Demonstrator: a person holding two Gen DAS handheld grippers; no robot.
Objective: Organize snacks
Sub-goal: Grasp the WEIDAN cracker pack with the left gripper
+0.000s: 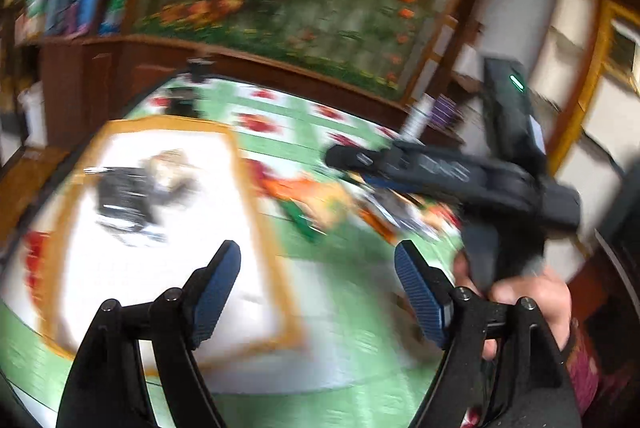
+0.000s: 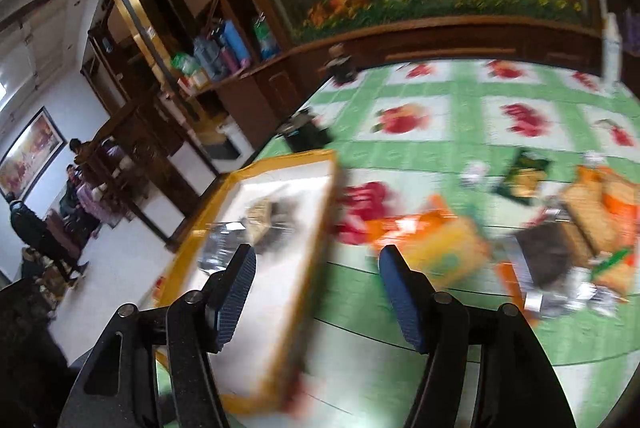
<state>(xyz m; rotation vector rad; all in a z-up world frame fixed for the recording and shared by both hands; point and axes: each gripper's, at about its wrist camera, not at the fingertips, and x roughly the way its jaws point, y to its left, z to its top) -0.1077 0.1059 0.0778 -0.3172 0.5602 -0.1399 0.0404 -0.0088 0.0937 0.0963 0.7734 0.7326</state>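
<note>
Snacks [image 1: 320,203] lie loose on the tabletop [image 1: 352,252] right of the yellow-rimmed tray [image 1: 256,228], which already holds two packets [image 1: 132,195], presumably the sorting spot; the left claw [image 1: 318,292] stands wide and empty above the tray's edge, the pile ahead to its right.

From the right wrist, the right claw [image 2: 318,292] gapes empty; an orange packet [image 2: 432,244] lies just beyond its tips, the tray [image 2: 320,228] to the left.

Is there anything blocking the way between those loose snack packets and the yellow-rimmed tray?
Nothing visible. The loose snack packets lie on the tablecloth right of the tray, with only bare cloth between. The tray's raised rim is the one thing to clear.
</note>
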